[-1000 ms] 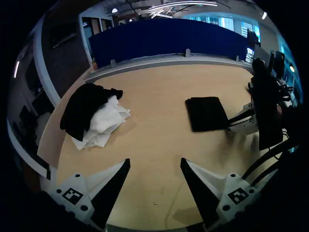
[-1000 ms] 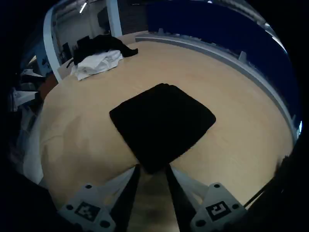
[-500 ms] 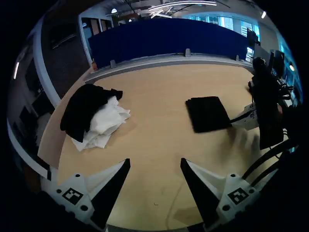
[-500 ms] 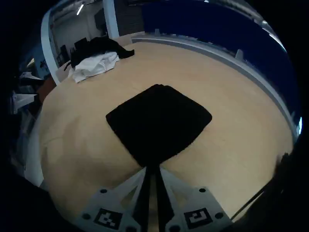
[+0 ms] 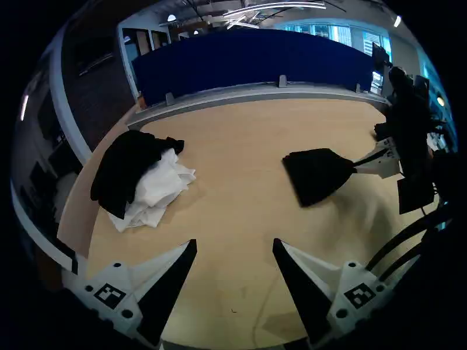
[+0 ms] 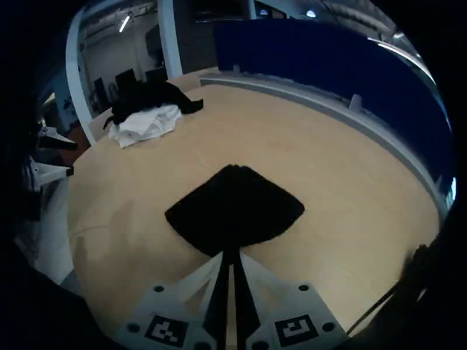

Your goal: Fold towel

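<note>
A folded black towel [image 6: 236,209] hangs by its near corner over the wooden table [image 6: 350,192], its far part drooping toward the tabletop. My right gripper [image 6: 232,256] is shut on that corner. In the left gripper view the same black towel [image 5: 315,172] is lifted at its right end by the right gripper [image 5: 357,167], which a person's arm holds at the right. My left gripper [image 5: 233,245] stands open above the bare table [image 5: 245,134], well short of the towel, with nothing between its fingers.
A heap of black and white cloth [image 5: 137,178] lies at the table's left side, also seen as the cloth heap [image 6: 149,111] far off in the right gripper view. A blue partition [image 5: 251,58] runs along the table's far edge. Dark equipment [image 5: 408,111] stands at the right.
My right gripper closed on the towel's near corner and raised it, so the towel has come up off the table and hangs. My left gripper stayed put.
</note>
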